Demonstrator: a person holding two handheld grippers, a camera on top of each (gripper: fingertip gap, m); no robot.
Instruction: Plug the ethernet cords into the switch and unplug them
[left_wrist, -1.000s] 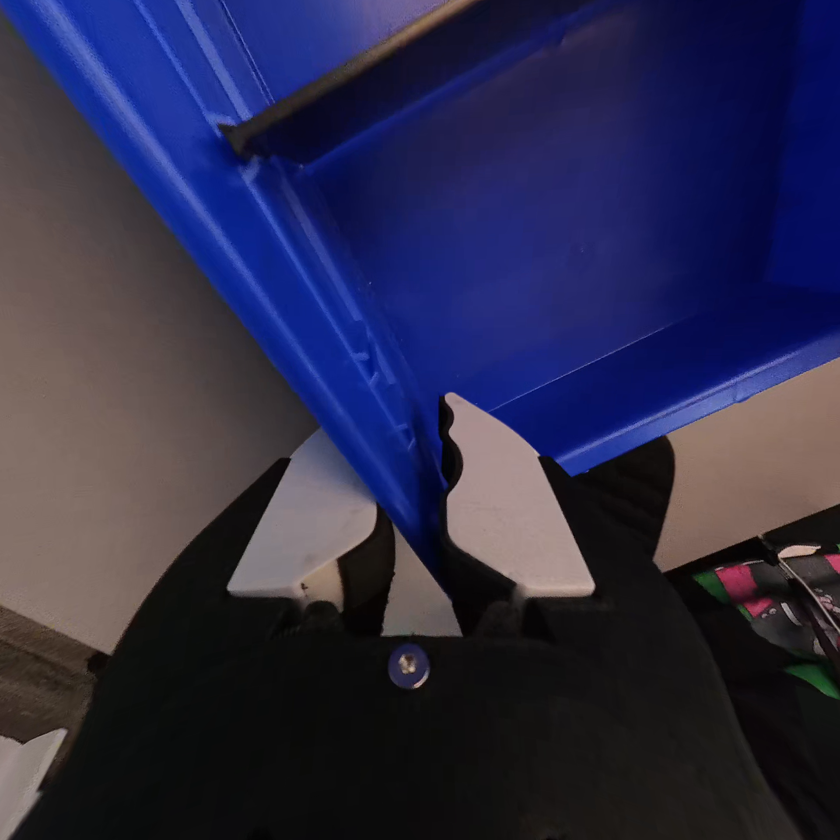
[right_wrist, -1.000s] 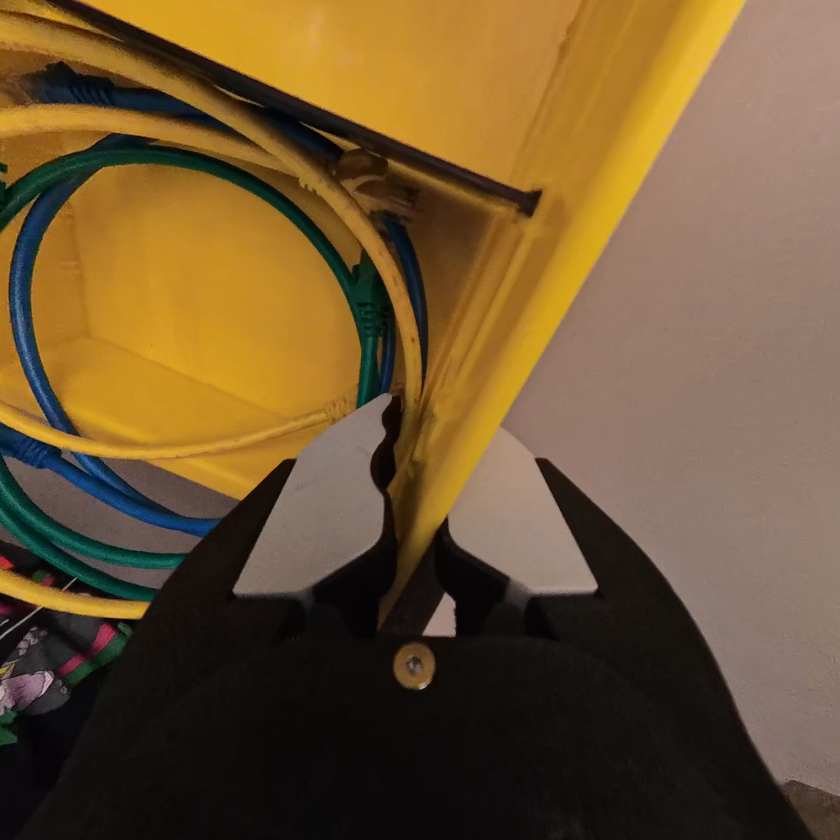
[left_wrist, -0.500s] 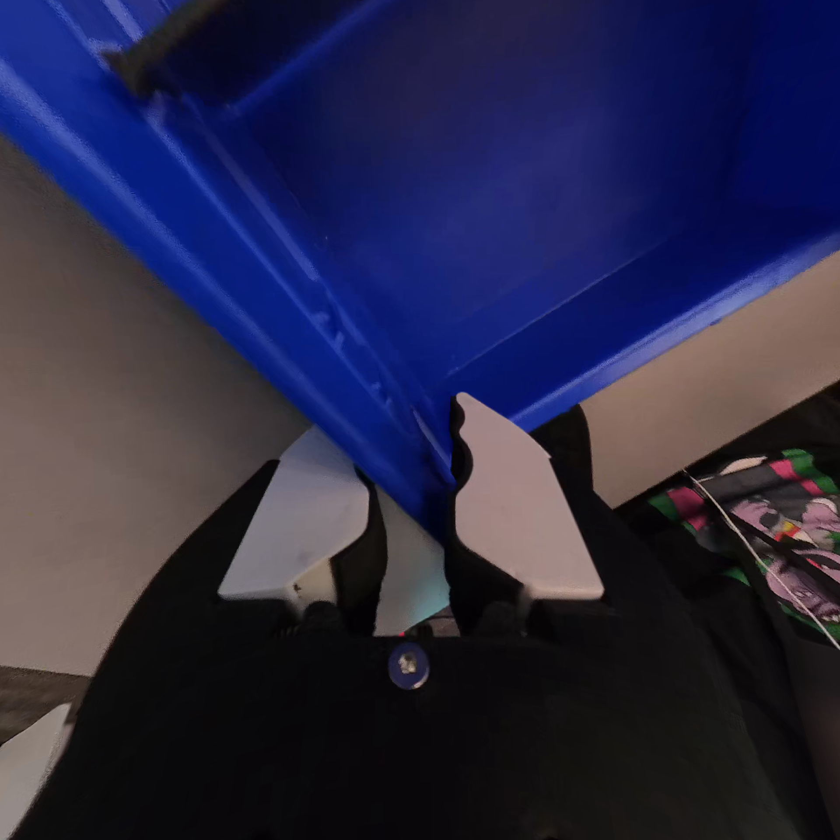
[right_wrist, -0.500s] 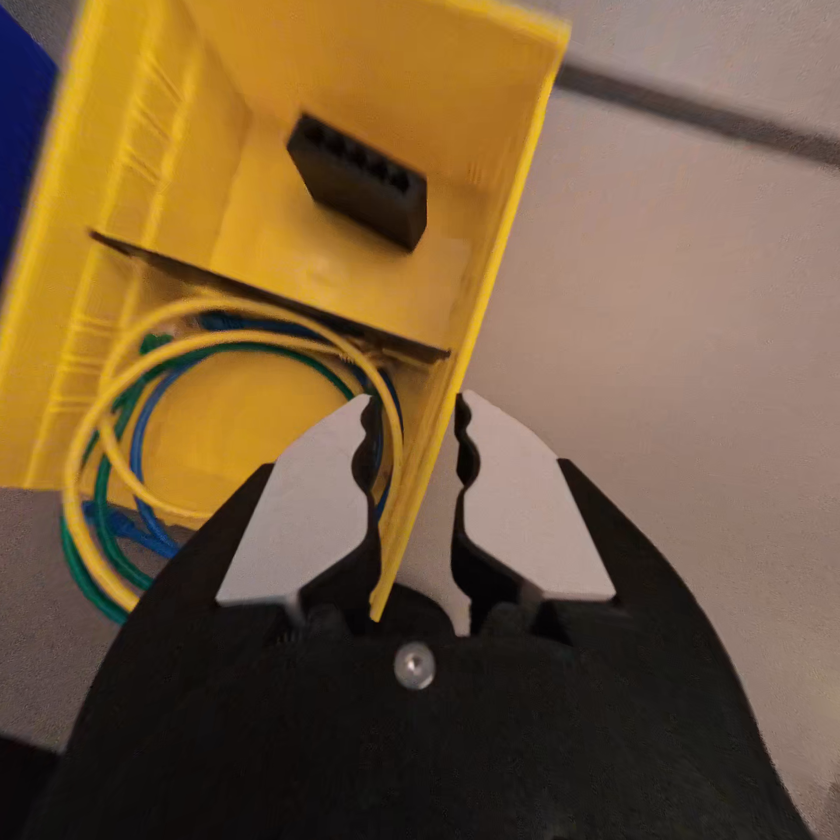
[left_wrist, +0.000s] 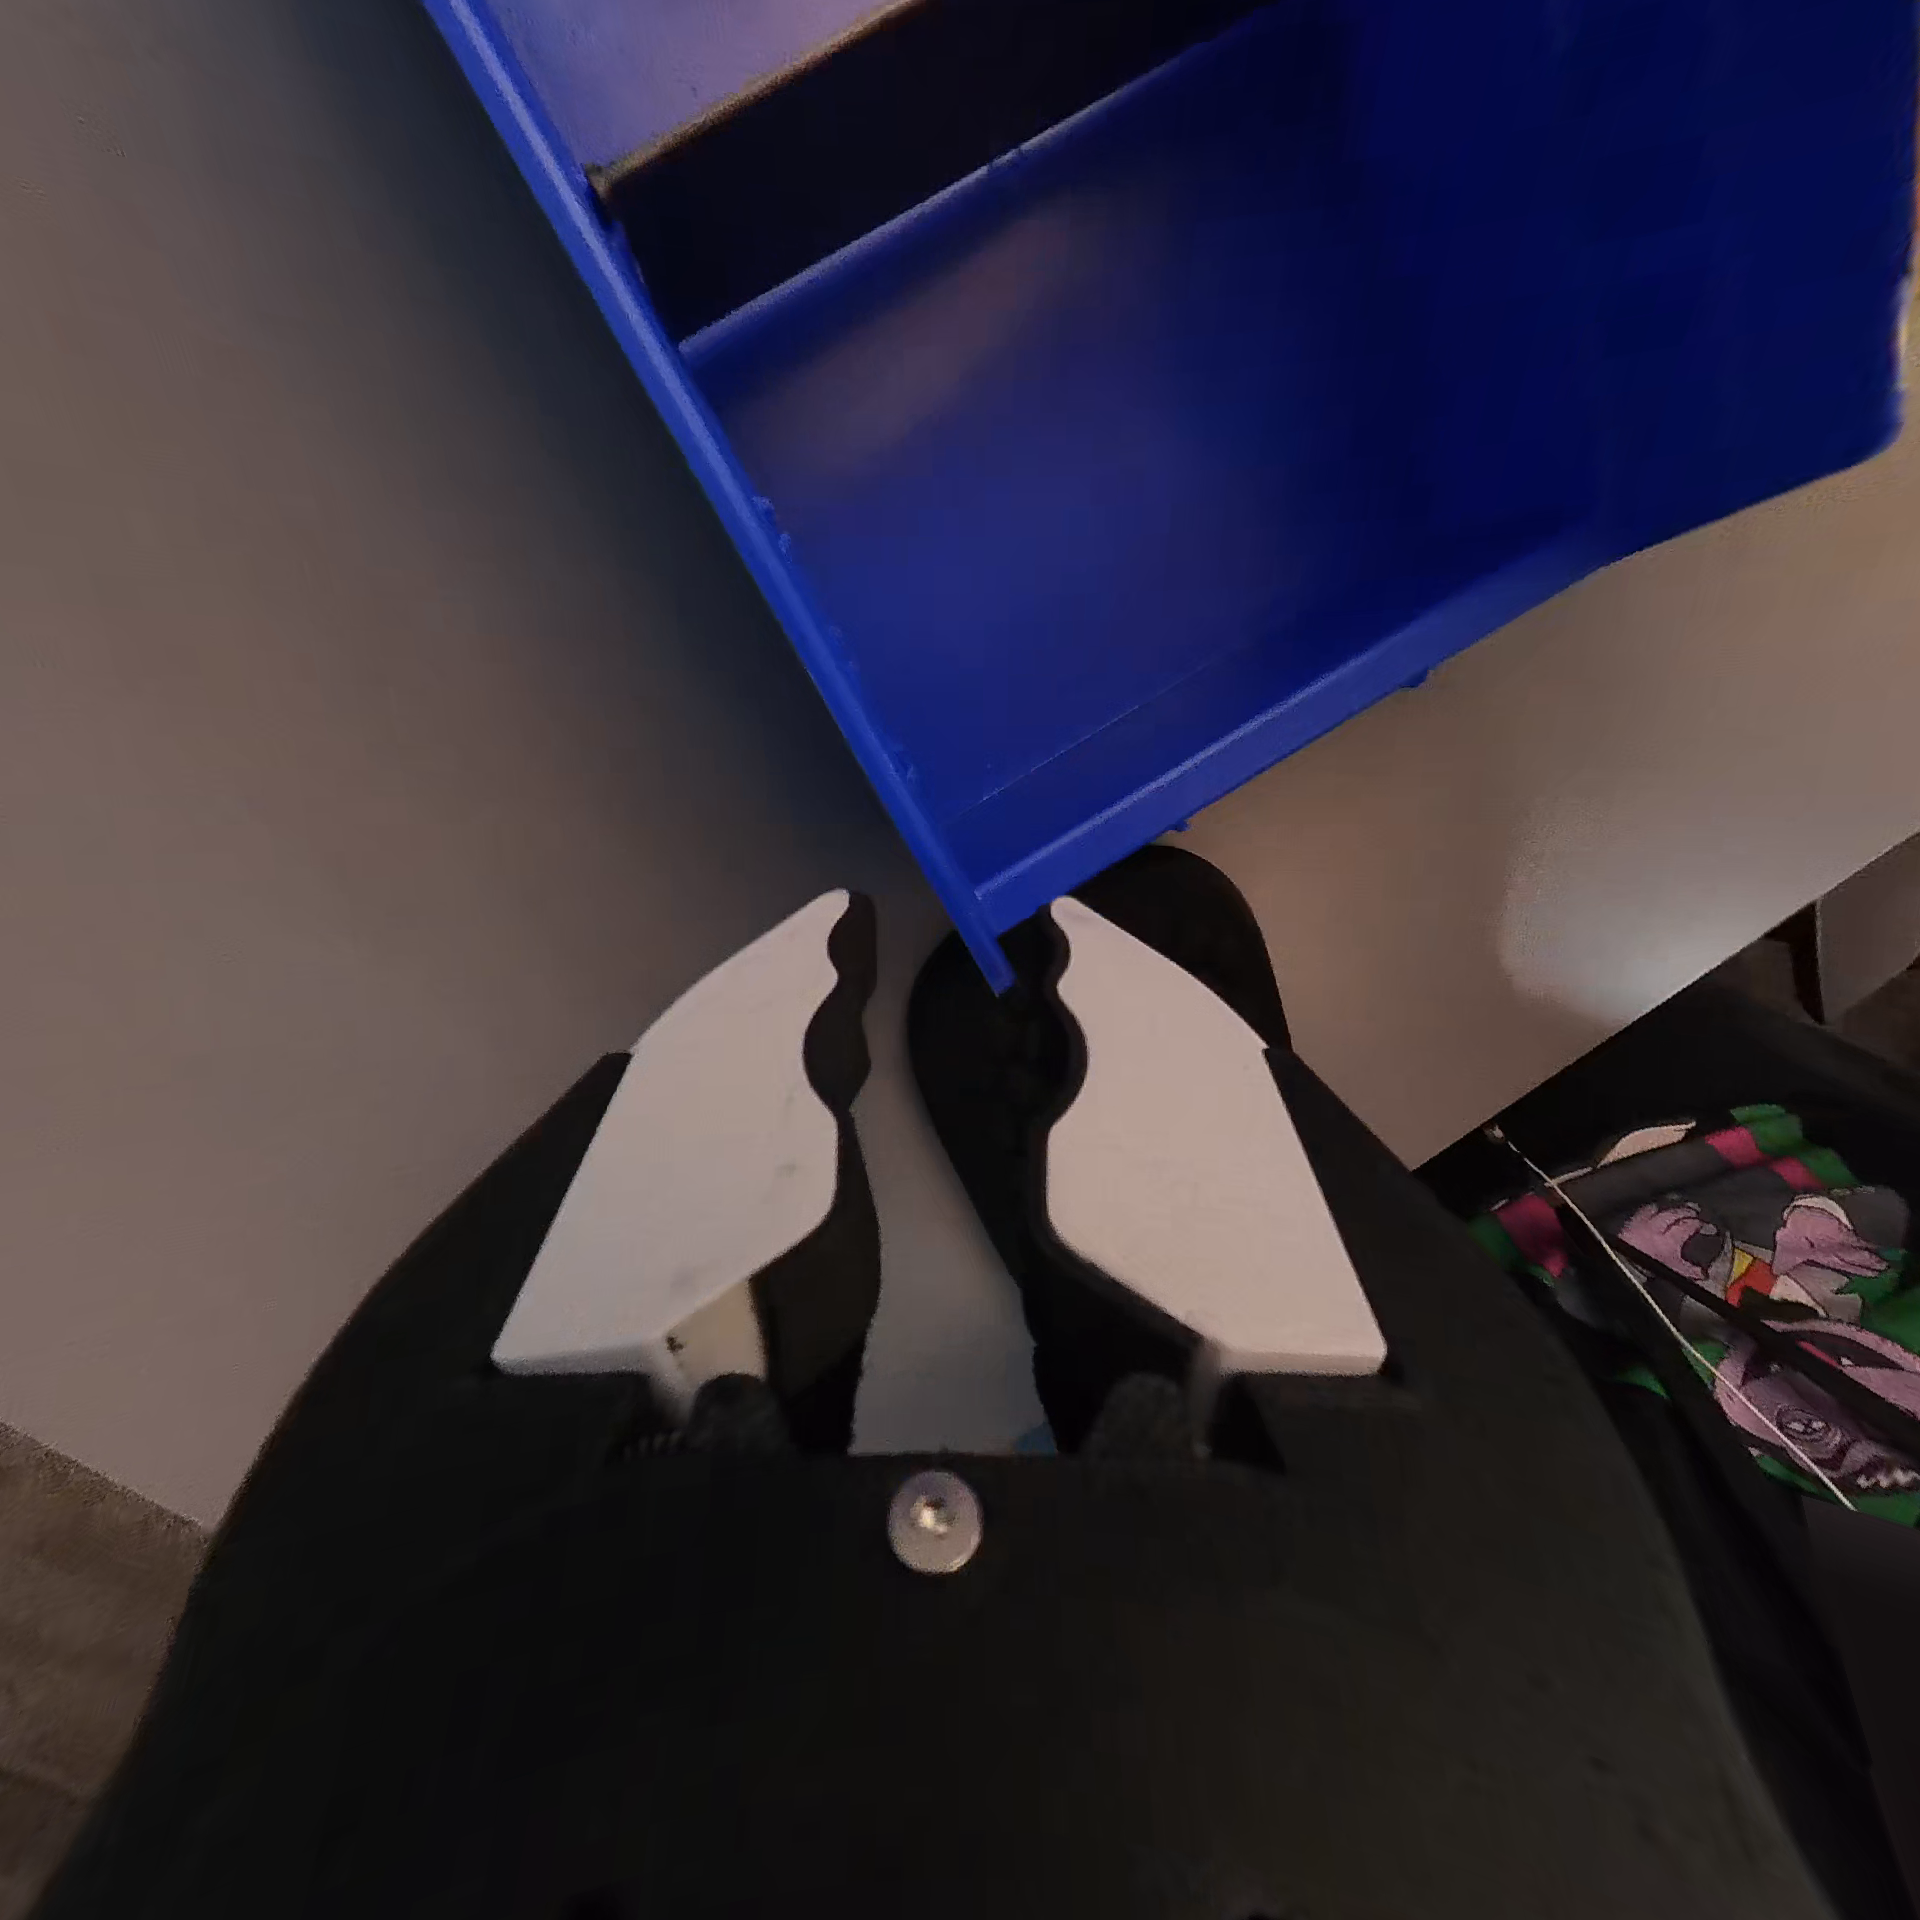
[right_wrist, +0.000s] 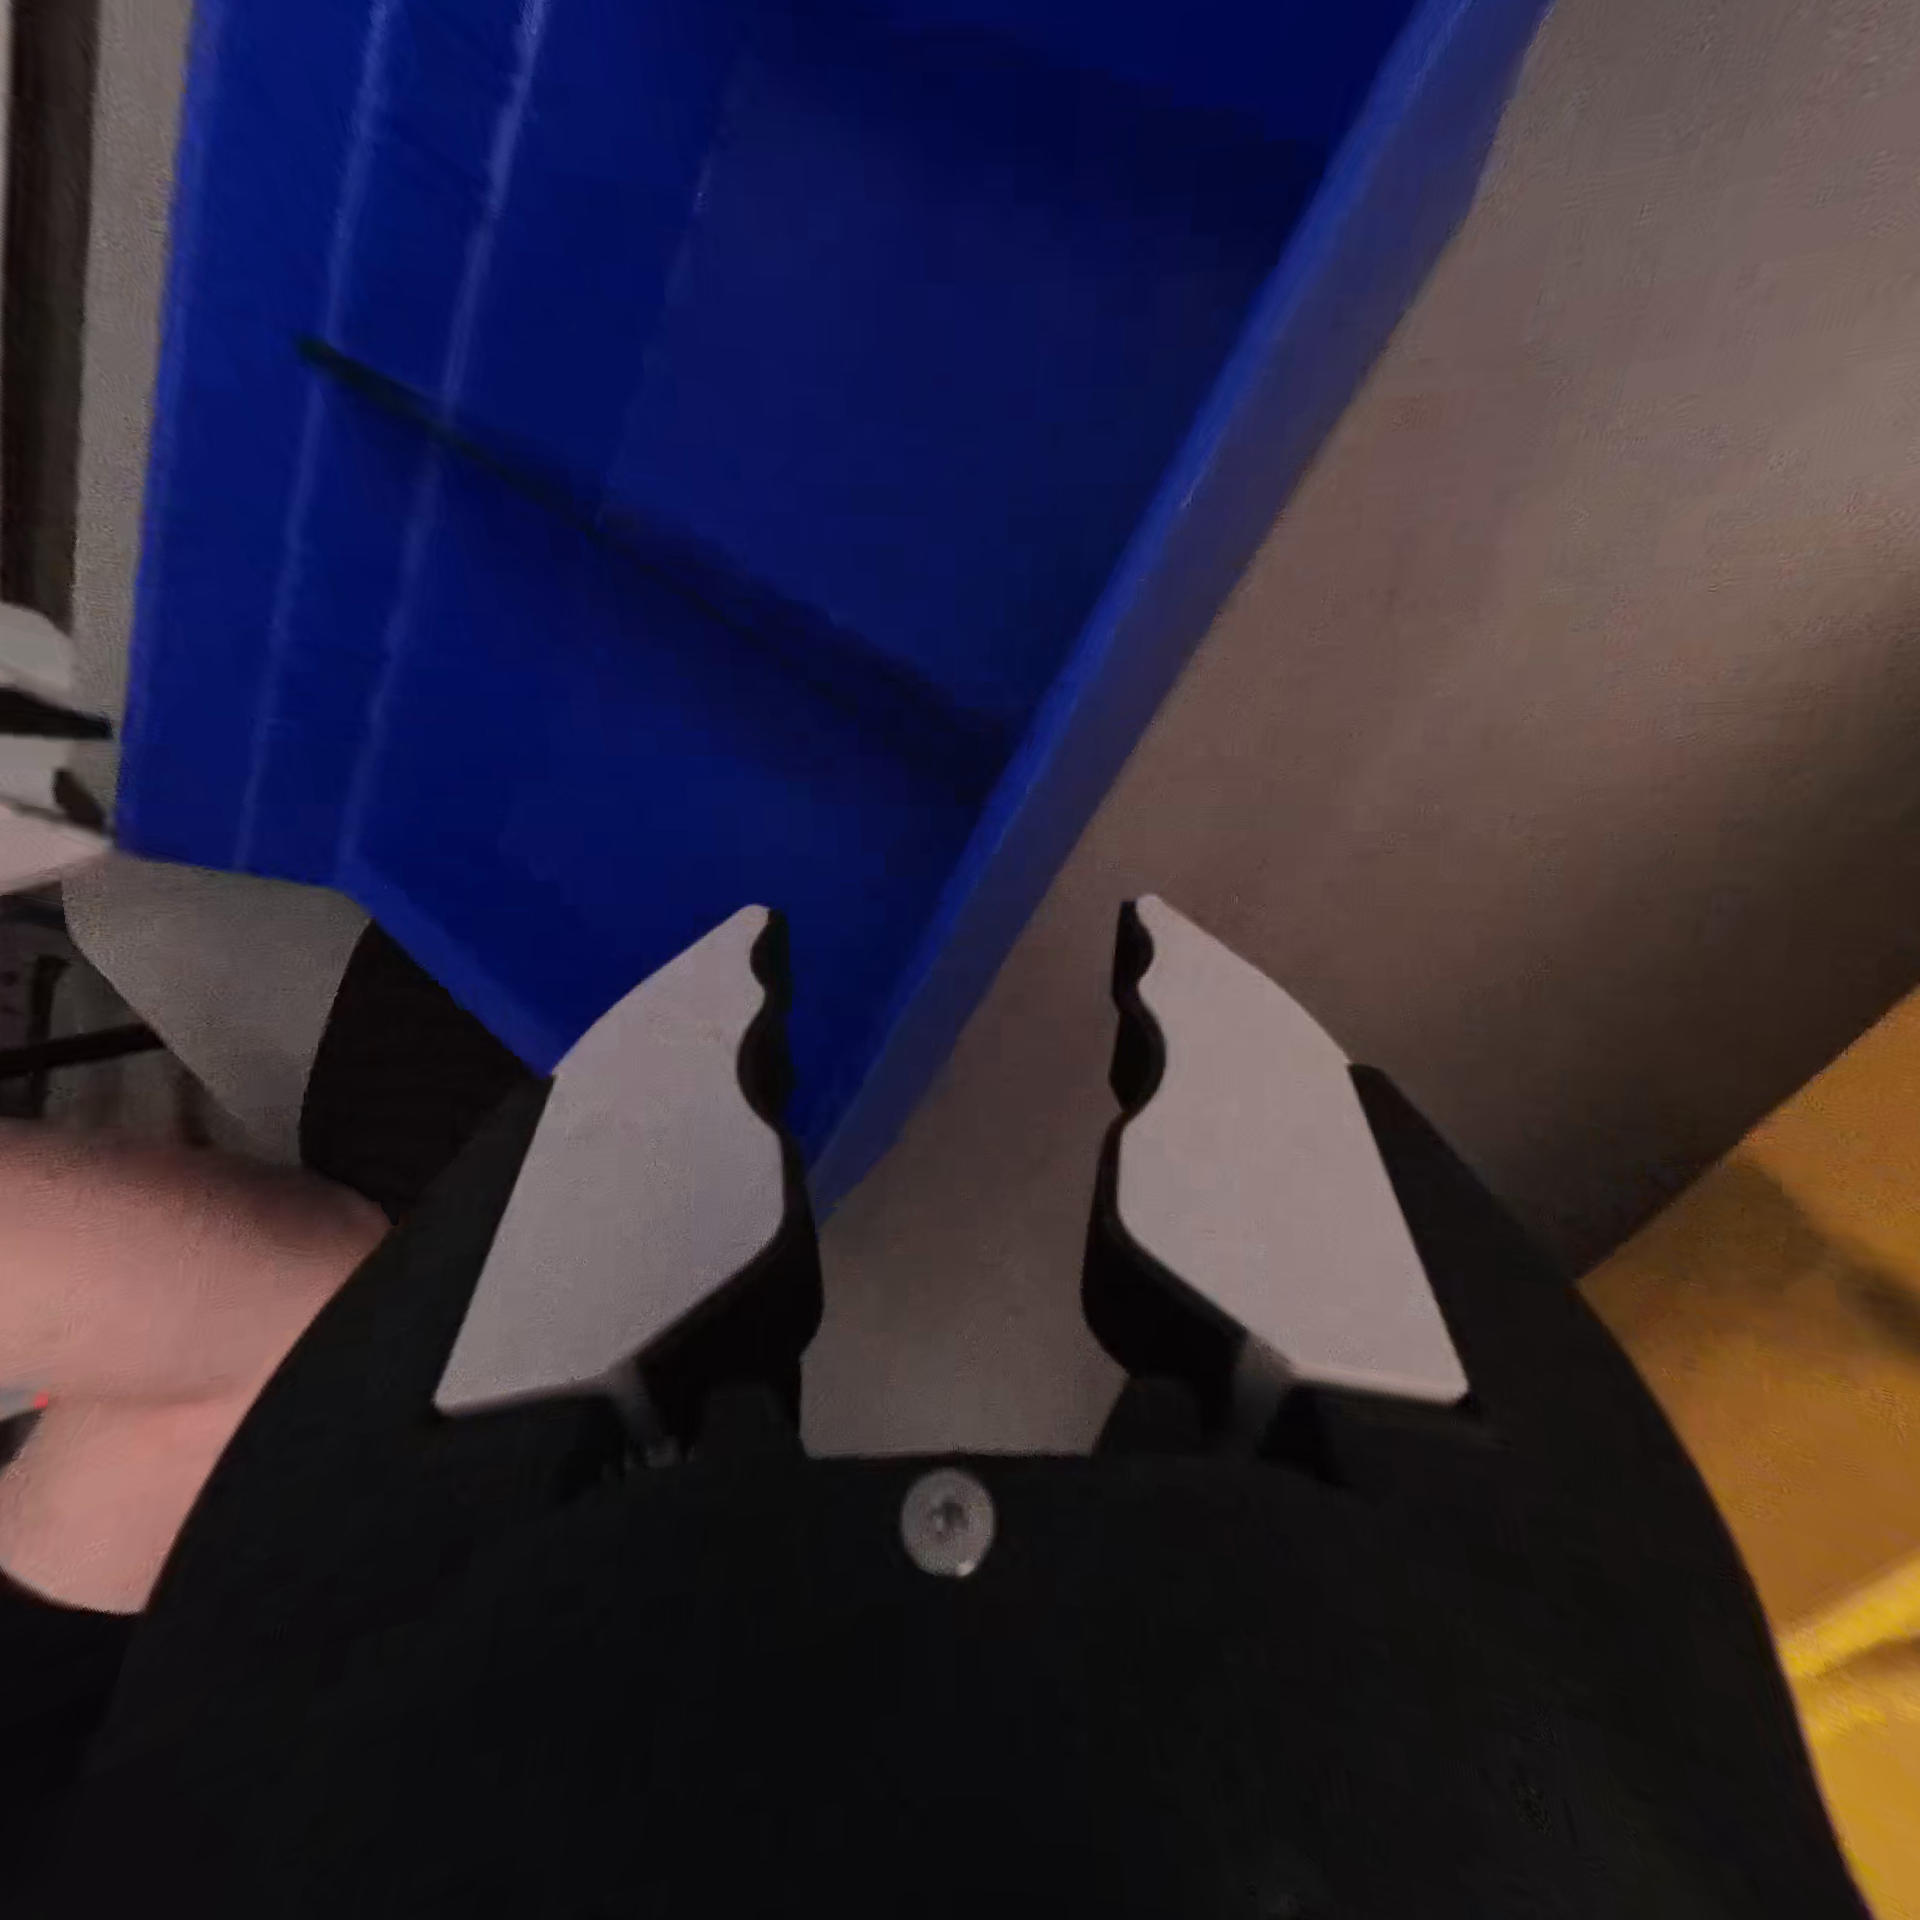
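Pale tabletop underneath, bare beside the blue bin. Left gripper jaws apart, the bin's near corner edge poking just between the tips. Right gripper jaws wide apart around the bin's right rim, clear gap to the right finger. Yellow bin right of the blue bin. Switch and ethernet cords out of sight.

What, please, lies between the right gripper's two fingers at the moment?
In the right wrist view, the blue bin's side wall runs down into the open right gripper, close by one finger; the rest is bare table.
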